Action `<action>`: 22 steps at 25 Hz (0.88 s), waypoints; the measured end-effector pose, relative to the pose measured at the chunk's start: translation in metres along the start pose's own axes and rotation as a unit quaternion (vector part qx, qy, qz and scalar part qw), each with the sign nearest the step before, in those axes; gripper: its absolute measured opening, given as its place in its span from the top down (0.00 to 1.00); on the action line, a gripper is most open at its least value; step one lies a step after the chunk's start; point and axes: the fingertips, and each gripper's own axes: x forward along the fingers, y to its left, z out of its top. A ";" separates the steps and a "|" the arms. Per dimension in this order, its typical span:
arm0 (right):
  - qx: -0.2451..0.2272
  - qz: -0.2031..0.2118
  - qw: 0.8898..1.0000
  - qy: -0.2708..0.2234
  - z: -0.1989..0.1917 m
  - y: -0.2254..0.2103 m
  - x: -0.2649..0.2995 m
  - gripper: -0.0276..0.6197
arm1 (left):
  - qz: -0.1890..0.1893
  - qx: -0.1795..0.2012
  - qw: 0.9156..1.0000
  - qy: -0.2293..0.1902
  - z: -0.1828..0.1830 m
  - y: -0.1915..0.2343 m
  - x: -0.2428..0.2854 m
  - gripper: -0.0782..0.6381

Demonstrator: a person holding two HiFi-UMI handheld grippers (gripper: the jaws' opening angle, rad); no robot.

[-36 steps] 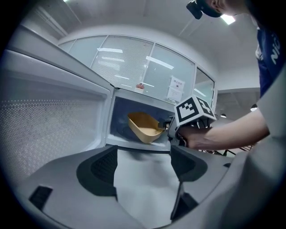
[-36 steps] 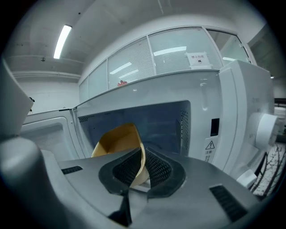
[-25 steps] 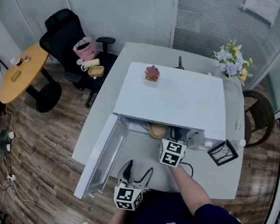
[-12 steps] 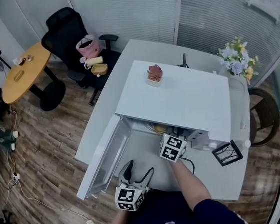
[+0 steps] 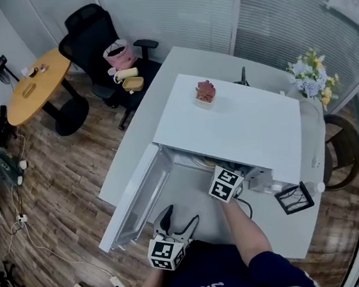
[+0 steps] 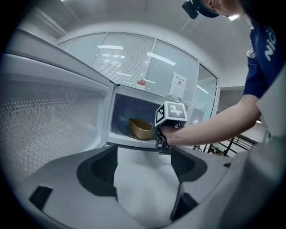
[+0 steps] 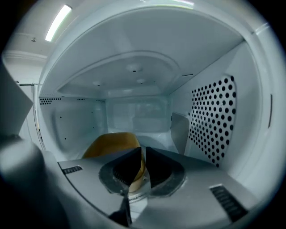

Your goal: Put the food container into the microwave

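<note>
**Two tools, one container inside the microwave**

Our right tool (image 7: 143, 156) has its jaws drawn almost together on the near rim of the yellow food container (image 7: 111, 142), with the thin wall of the container pinched between the pads. The tool reaches in through the mouth of the microwave (image 5: 229, 127). The container sits low in the cavity, left of the middle and clear of the perforated wall (image 7: 212, 120) on the right. We cannot tell whether its base rests on the cavity floor.

Our left tool (image 6: 144, 154) hangs back over the near edge of the worktop (image 5: 286, 227). Its jaws are spread wide and only bare worktop shows between them. It points toward the open oven.

The microwave stands in the middle of the worktop with its mouth facing the near edge. Its door (image 5: 137, 199) is swung out toward the left edge.

A small potted plant (image 5: 205, 93) sits on the microwave's top, near its far side. A black wire holder (image 5: 294, 198) lies by the worktop's right edge, just beside the oven's front right corner. A bunch of flowers (image 5: 314, 79) stands at the far right corner.

On the floor beyond the left edge are a black office chair (image 5: 93, 33) and a round wooden table (image 5: 34, 85).
</note>
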 end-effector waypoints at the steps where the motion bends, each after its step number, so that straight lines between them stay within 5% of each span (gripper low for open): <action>1: 0.000 -0.002 1.000 0.001 0.000 -0.001 0.001 0.89 | -0.001 0.000 1.000 0.001 0.000 -0.001 0.000 0.37; 5: 0.002 0.009 1.000 -0.006 0.005 0.001 0.005 0.86 | 0.001 0.001 1.000 0.000 0.000 -0.003 0.001 0.37; 8: 0.003 0.030 0.999 -0.016 0.009 0.005 0.003 0.65 | 0.004 -0.001 1.000 -0.001 0.000 -0.002 0.001 0.37; 10: -0.001 0.045 0.999 -0.022 0.011 0.009 -0.002 0.61 | 0.005 -0.001 1.000 -0.001 0.000 -0.001 0.000 0.37; 22: -0.035 0.106 0.993 -0.048 0.009 0.011 -0.064 0.57 | -0.004 -0.002 1.000 -0.021 0.001 -0.007 -0.005 0.37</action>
